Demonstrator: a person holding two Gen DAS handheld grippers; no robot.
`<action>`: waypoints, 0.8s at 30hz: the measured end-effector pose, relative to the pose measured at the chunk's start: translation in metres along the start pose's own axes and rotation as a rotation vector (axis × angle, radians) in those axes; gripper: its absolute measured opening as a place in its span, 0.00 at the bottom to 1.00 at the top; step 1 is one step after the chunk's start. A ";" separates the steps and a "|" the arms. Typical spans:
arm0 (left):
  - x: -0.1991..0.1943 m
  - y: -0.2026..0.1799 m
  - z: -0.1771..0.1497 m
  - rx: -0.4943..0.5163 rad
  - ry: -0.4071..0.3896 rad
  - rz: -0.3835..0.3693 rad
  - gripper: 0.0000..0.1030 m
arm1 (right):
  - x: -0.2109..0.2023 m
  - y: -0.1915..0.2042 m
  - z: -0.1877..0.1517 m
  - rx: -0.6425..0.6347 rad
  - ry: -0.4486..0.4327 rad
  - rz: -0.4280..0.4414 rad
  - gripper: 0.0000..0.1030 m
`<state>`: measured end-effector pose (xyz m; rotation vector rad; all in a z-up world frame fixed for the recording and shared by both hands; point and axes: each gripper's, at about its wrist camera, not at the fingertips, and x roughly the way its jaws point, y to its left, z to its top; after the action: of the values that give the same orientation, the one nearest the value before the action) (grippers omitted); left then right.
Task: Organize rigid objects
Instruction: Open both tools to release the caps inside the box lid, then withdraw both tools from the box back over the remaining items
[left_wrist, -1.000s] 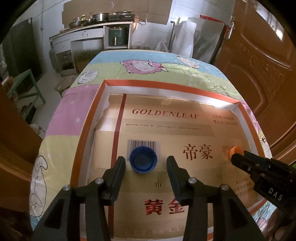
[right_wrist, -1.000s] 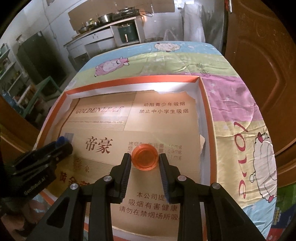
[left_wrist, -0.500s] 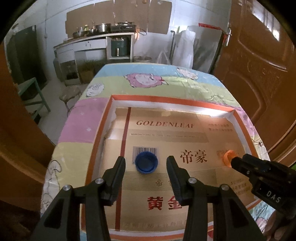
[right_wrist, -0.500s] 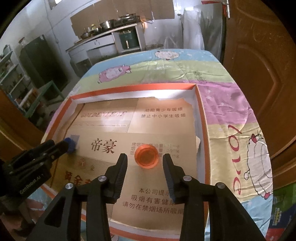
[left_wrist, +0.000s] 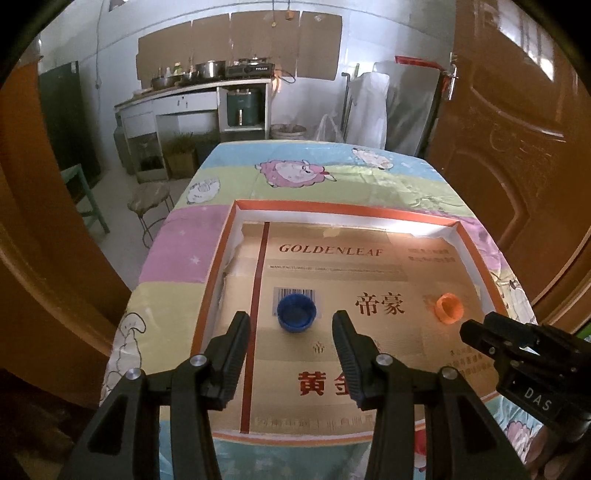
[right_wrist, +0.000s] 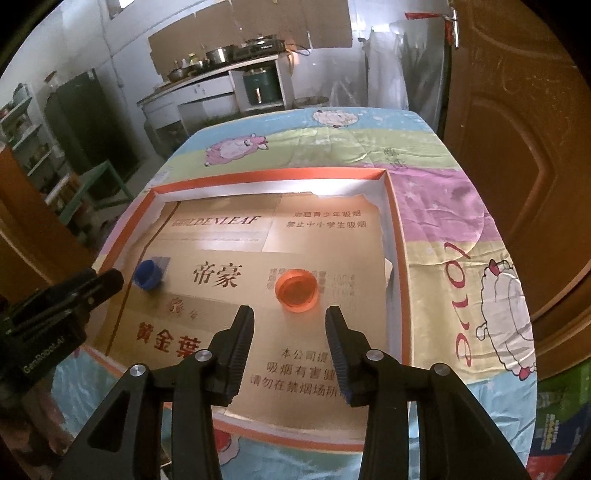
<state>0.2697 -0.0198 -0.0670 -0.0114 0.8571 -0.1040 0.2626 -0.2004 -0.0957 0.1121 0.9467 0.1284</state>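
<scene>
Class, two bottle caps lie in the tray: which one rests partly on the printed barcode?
The blue cap, ahead of the left gripper, overlaps the barcode. The orange cap lies near the tray's right wall.

From my left wrist camera, my right gripper (left_wrist: 476, 334) enters at 4 o'clock with its body cut off by the frame edge and only one fingertip distinguishable, so its jaw gap cannot be read there; from my right wrist camera, my left gripper (right_wrist: 110, 280) at 9 o'clock is likewise truncated; the small print on the cardboard liner (right_wrist: 314, 229) is blurred; the tray (left_wrist: 332, 212) near rim lies partly behind my fingers (left_wrist: 236, 347).
</scene>
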 end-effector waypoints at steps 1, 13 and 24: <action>-0.003 0.000 -0.001 0.004 -0.005 0.000 0.45 | -0.002 0.001 -0.002 -0.001 -0.002 0.002 0.40; -0.024 -0.003 -0.020 0.017 -0.020 -0.017 0.45 | -0.021 0.008 -0.024 -0.019 -0.026 0.016 0.41; -0.040 -0.003 -0.035 0.021 -0.045 -0.017 0.45 | -0.034 0.010 -0.040 -0.025 -0.042 0.025 0.41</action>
<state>0.2171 -0.0180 -0.0592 -0.0017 0.8107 -0.1284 0.2100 -0.1943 -0.0905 0.1031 0.9016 0.1598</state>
